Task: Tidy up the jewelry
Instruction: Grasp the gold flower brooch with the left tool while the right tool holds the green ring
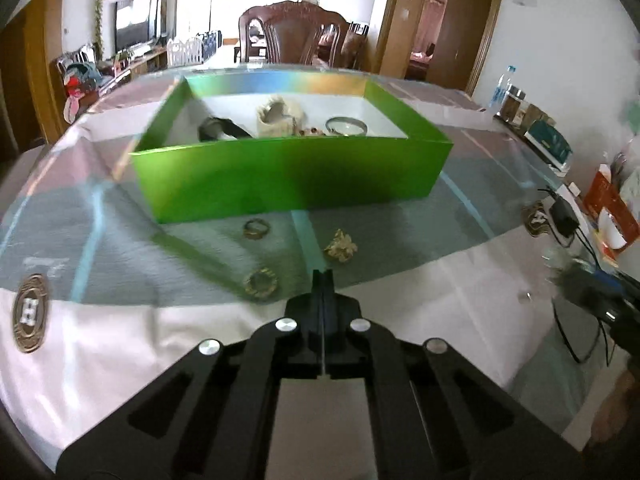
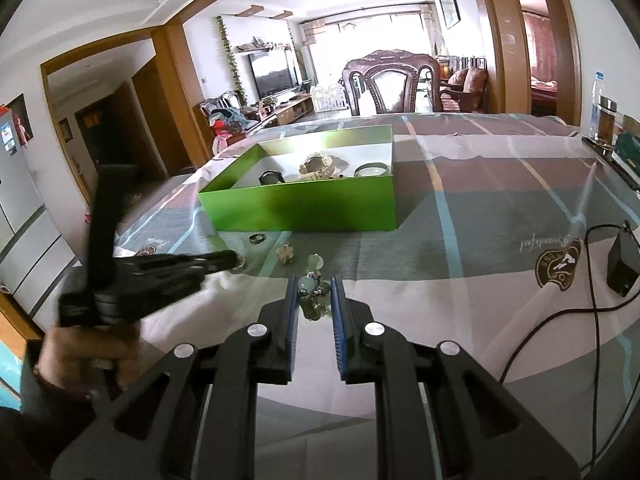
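A green box (image 1: 280,176) stands open on the patterned cloth, with a silver bangle (image 1: 346,125), a cream piece (image 1: 276,116) and a dark item (image 1: 222,130) inside. In front of it lie a small ring (image 1: 255,228), a gold flower brooch (image 1: 340,246) and a round gold piece (image 1: 261,282). My left gripper (image 1: 323,274) is shut with nothing between its fingers, its tip just right of the round gold piece. In the right wrist view the left gripper (image 2: 234,259) is held by a hand. My right gripper (image 2: 315,280) is shut on a beaded piece (image 2: 308,285) with a pale green bead.
A black adapter (image 2: 622,264) with its cable lies on the cloth at the right. Bottles and boxes (image 1: 548,140) line the table's right edge. A dark wooden chair (image 1: 296,36) stands behind the far edge. Bare cloth (image 2: 460,208) lies to the right of the box.
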`<state>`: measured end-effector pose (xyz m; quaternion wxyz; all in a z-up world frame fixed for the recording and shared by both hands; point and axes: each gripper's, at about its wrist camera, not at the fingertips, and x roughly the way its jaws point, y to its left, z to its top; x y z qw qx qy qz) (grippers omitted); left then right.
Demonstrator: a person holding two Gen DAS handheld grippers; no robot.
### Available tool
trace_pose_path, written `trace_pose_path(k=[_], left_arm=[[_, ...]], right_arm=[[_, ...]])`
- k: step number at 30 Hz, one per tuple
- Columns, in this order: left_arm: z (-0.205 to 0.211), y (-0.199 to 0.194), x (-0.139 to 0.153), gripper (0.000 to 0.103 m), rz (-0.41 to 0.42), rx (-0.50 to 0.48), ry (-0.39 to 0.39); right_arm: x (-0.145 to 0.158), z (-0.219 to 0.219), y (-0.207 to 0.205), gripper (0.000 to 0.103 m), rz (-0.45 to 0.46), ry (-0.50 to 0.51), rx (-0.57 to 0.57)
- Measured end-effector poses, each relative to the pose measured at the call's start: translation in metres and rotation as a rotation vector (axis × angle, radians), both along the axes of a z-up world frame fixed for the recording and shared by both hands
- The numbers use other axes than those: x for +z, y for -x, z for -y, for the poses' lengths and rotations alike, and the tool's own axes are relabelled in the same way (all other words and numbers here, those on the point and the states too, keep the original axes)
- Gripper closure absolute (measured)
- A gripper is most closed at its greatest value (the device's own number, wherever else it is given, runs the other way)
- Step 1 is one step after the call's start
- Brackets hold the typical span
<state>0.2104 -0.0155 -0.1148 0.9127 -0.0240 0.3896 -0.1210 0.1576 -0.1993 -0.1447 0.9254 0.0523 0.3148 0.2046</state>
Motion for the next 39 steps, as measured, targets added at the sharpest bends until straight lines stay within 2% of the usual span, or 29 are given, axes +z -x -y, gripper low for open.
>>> trace_pose_path(k=[2,3,4,5,6,7,10,13,15,16,19,24,28,29,30,31,32,33,34,35,37,39], left_arm=[[-0.003,0.007,0.007,0.101,0.023,0.002,0.002],[-0.004,0.009,0.009,0.097,0.038,0.014,-0.015],[-0.001,0.007,0.010,0.068,0.048,0.024,-0.049],[0.004,0.004,0.011,0.035,0.054,0.022,-0.067],[0.008,0.002,0.011,0.031,0.064,0.015,-0.074],[0.016,-0.002,0.009,0.034,0.063,-0.009,-0.092],[0.037,-0.021,-0.002,0.065,0.012,-0.061,-0.129],[0.050,-0.040,-0.016,0.077,-0.033,-0.075,-0.156],[0.053,-0.050,-0.026,0.092,-0.072,-0.091,-0.146],[0.055,-0.053,-0.030,0.103,-0.083,-0.095,-0.142],[0.049,-0.047,-0.030,0.103,-0.067,-0.082,-0.106],[0.021,-0.003,0.003,0.103,0.041,-0.075,-0.020],[0.008,0.026,0.021,0.103,0.070,-0.092,-0.018],[0.011,0.026,0.021,0.097,0.069,-0.101,-0.039],[0.015,0.022,0.020,0.086,0.074,-0.103,-0.075],[0.019,0.020,0.020,0.048,0.089,-0.093,-0.101],[0.021,0.017,0.019,0.028,0.108,-0.091,-0.107],[0.026,0.011,0.018,0.030,0.127,-0.106,-0.097],[0.028,0.004,0.015,0.039,0.112,-0.114,-0.091],[0.032,-0.005,0.010,0.054,0.087,-0.119,-0.091],[0.040,-0.027,-0.002,0.068,0.038,-0.115,-0.107],[0.048,-0.041,-0.011,0.072,0.003,-0.122,-0.117]], right_arm=[[-0.001,-0.001,-0.001,0.087,-0.001,-0.001,0.005],[-0.001,-0.001,-0.001,0.087,0.000,0.000,0.008],[-0.001,-0.001,-0.001,0.087,0.001,0.000,0.009],[0.000,-0.001,-0.002,0.087,0.002,-0.005,0.009],[0.000,-0.001,-0.002,0.087,0.004,-0.009,0.007],[0.000,0.000,-0.001,0.087,0.005,-0.013,0.006],[-0.001,0.003,0.000,0.087,0.003,-0.015,0.003],[-0.001,0.007,0.002,0.087,0.001,-0.014,-0.007],[0.000,0.009,0.004,0.087,0.000,-0.010,-0.009],[0.000,0.009,0.004,0.087,0.000,-0.009,-0.009],[0.000,0.010,0.005,0.087,0.002,-0.011,-0.008],[0.000,0.006,0.009,0.087,0.007,-0.011,0.008],[-0.001,0.002,0.007,0.087,0.006,-0.013,0.019],[-0.002,0.000,0.007,0.087,0.004,-0.014,0.024],[-0.002,-0.002,0.007,0.087,0.004,-0.014,0.027],[-0.002,-0.003,0.007,0.087,0.003,-0.015,0.029],[-0.002,-0.005,0.008,0.087,0.003,-0.015,0.031],[-0.002,-0.005,0.009,0.087,0.002,-0.015,0.033],[-0.003,-0.005,0.010,0.087,0.001,-0.014,0.033],[-0.003,-0.003,0.010,0.087,-0.002,-0.013,0.029],[-0.003,0.001,0.010,0.087,-0.004,-0.012,0.020],[-0.003,0.005,0.011,0.087,-0.003,-0.011,0.010]])
